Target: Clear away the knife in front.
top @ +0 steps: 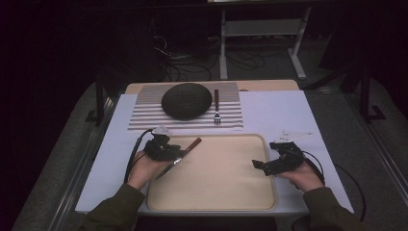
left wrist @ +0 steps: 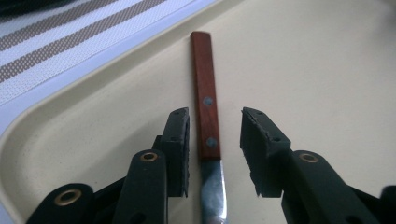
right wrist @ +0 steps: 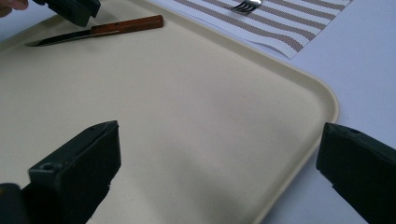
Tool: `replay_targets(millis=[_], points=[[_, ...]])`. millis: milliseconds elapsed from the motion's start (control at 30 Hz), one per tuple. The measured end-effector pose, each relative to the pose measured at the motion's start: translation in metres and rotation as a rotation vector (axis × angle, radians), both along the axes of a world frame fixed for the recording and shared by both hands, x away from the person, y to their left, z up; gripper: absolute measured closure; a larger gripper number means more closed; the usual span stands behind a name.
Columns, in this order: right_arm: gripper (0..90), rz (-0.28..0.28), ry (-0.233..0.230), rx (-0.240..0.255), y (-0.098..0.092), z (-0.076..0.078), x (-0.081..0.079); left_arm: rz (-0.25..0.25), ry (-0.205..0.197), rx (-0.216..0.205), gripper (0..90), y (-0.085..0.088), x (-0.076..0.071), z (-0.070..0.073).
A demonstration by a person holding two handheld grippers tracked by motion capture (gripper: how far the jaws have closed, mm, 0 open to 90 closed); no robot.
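Left hand-held gripper [left wrist: 215, 135]: jaws part-open, one on each side of the knife's handle; a gap shows on both sides in the left gripper view, so the pads do not press on it. Nothing is gripped.
Left hand-held gripper, place: over the near-left part of the tray in the high view [top: 169, 150], borne by the person's left hand [top: 144, 168], with a black cable trailing from it.
Right hand-held gripper [right wrist: 219, 172]: jaws spread wide, empty; only bare tray surface and a strip of table lie between them.
Right hand-held gripper, place: at the tray's right rim in the high view [top: 263, 166], in the person's right hand [top: 302, 177], jaws pointing in over the tray.
Knife [left wrist: 208, 121]: lying flat on the tray, near its far-left corner, set at a slant.
Knife, handle: reddish-brown wood, straight-sided, squared at the end, with two small metal rivets.
Knife, blade: bright steel, narrow, running back under the left hand-held gripper toward the person; its point shows in the right gripper view [right wrist: 93, 31].
Tray [top: 221, 187]: cream, rectangular with rounded corners and a low raised rim; on the near half of the table.
Table [top: 288, 110]: covered in white.
Placemat [top: 144, 113]: white with brown stripes, beyond the tray.
Bowl-like dark round thing [top: 186, 100]: on the placemat; dark green-grey, domed.
Fork [top: 216, 109]: on the placemat just right of the round thing, tines toward the tray, dark handle.
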State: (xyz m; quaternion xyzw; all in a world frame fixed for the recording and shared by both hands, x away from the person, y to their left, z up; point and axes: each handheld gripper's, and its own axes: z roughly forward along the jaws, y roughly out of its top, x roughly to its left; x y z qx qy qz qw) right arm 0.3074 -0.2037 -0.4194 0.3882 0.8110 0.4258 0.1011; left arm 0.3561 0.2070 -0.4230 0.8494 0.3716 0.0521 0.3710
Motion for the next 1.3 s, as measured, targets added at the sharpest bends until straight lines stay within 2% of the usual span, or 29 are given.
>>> replay_targets(millis=[100,200,333,467,633,733,767,933,1033,1300], points=[[0.0,0.000,0.000,0.000,0.000,0.000,0.000,-0.013,-0.008,-0.011,63.9,0.001,0.001,0.004],[0.0,-0.001,0.000,0.001,0.000,0.000,0.000,-0.009,-0.020,-0.007,62.7,0.002,0.002,0.006],[0.0,0.000,0.000,-0.002,0.000,0.000,0.000,-0.025,-0.049,0.008,60.7,-0.003,0.006,0.009],[0.0,-0.001,0.000,-0.002,0.000,0.000,0.000,-0.045,-0.058,0.003,59.9,-0.007,0.010,0.010],[0.0,0.001,0.000,-0.004,0.001,0.000,0.000,-0.054,-0.061,-0.019,55.3,-0.012,0.016,0.013],[0.0,0.002,-0.001,-0.003,0.000,0.000,0.000,-0.057,-0.043,-0.016,54.3,-0.016,0.023,0.014],[0.0,0.002,-0.001,-0.003,0.000,0.000,0.000,-0.053,-0.050,-0.007,53.7,-0.018,0.025,0.014],[0.0,0.001,-0.001,-0.003,0.000,0.000,0.001,-0.065,-0.067,-0.002,57.4,-0.029,0.032,0.013],[0.0,0.000,0.001,-0.003,0.000,0.000,0.001,-0.090,-0.068,-0.008,61.5,-0.034,0.036,0.011],[0.0,0.002,0.002,-0.002,0.000,0.000,0.001,-0.152,-0.070,0.000,78.2,-0.051,0.045,0.003]])
